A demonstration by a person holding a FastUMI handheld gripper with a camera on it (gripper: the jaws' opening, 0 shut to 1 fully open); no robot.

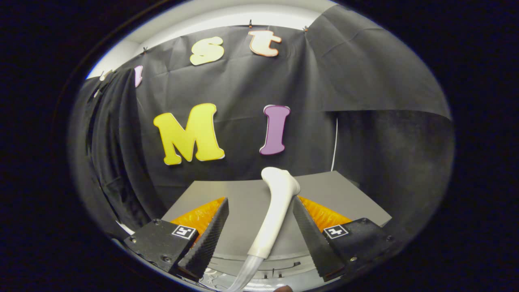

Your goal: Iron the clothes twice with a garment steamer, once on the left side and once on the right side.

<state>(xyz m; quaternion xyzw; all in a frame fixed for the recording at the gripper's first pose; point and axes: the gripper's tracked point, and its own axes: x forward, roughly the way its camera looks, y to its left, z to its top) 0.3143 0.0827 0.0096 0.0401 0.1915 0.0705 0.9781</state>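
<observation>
The white garment steamer [275, 207] stands between my fingers, its rounded head rising just past the fingertips. A translucent hose [247, 269] leaves its lower end near the gripper body. My gripper [260, 200] is open. The steamer's handle lies close against the right finger [308, 231], and a wide gap separates it from the left finger [211, 231]. I cannot tell whether the right finger touches the handle.
A grey tabletop [235, 194] spreads under and beyond the fingers and ends at the black cloth wall [243, 81]. A thin white cord [335, 142] hangs down the wall past the table's far right corner.
</observation>
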